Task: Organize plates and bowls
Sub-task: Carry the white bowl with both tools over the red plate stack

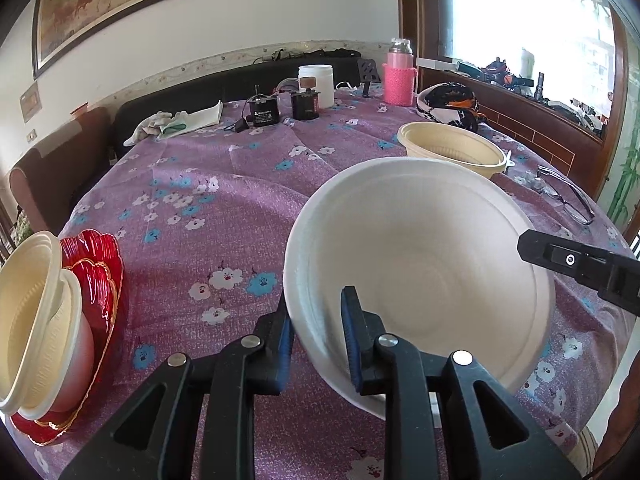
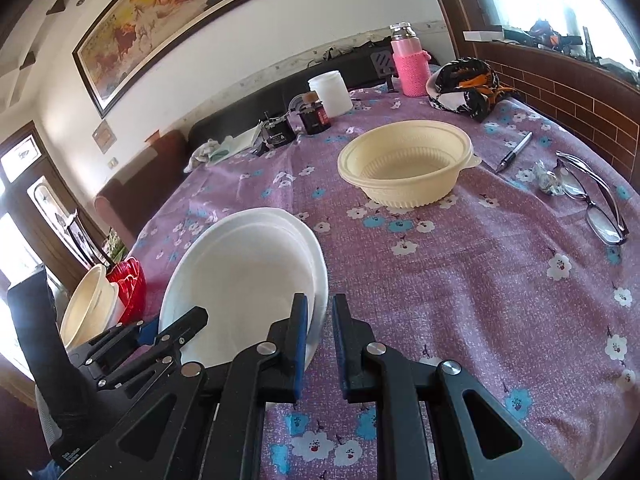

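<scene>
A white foam bowl (image 1: 420, 260) is tilted above the flowered purple cloth, held at opposite rims. My left gripper (image 1: 318, 332) is shut on its near rim, one pad inside and one outside. In the right wrist view the white bowl (image 2: 240, 272) shows a double rim, and my right gripper (image 2: 320, 320) is shut on its right edge, while the left gripper (image 2: 148, 328) sits at its lower left. A cream plastic bowl (image 2: 404, 160) stands upright further back on the table. Cream bowls (image 1: 32, 300) lie tipped on red scalloped plates (image 1: 104, 272) at the left edge.
Glasses (image 2: 600, 208), a pen (image 2: 516, 152) and small wrapped sweets lie right of the cream bowl. A pink flask (image 2: 412, 68), a white jar (image 2: 332, 92), dark jars (image 2: 316, 118), a patterned cap (image 2: 464, 84) and gloves (image 1: 160, 126) crowd the far edge.
</scene>
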The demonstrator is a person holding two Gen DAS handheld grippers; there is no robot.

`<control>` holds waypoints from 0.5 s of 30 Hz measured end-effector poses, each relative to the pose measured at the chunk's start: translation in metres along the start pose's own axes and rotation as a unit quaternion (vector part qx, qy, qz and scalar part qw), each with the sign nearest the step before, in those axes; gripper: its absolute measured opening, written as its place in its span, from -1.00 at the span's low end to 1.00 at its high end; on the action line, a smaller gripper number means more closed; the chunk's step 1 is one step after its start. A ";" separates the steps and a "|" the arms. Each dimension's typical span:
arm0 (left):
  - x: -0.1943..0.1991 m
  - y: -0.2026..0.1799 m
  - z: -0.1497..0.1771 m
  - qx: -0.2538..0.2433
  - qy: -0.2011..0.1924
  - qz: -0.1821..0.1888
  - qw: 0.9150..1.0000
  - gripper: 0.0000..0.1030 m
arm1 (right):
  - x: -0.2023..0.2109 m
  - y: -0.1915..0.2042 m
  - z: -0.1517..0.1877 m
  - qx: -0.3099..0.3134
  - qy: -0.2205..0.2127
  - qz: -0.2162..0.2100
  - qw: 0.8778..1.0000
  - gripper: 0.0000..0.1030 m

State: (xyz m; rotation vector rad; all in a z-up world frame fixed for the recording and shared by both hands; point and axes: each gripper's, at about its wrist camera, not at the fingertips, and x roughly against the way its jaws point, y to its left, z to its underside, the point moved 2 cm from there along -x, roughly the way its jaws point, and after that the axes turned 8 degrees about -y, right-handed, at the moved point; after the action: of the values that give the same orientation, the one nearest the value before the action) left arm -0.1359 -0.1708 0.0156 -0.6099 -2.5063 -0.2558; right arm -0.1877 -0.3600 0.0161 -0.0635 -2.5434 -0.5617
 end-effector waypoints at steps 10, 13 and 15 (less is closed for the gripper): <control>-0.001 0.002 0.000 0.001 0.003 0.000 1.000 -0.58 | 0.002 -0.005 0.000 -0.007 0.001 0.008 1.000 -0.44; -0.001 0.002 0.001 -0.001 0.003 0.001 1.000 -0.58 | -0.001 -0.007 0.002 -0.011 0.008 0.004 1.000 -0.43; 0.000 0.001 0.001 -0.002 0.003 0.000 1.000 -0.58 | -0.005 -0.007 0.005 -0.013 0.016 0.000 1.000 -0.43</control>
State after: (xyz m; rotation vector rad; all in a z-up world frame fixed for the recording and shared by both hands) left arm -0.1359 -0.1699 0.0143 -0.6110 -2.5008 -0.2622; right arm -0.1870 -0.3637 0.0075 -0.0636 -2.5060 -0.5926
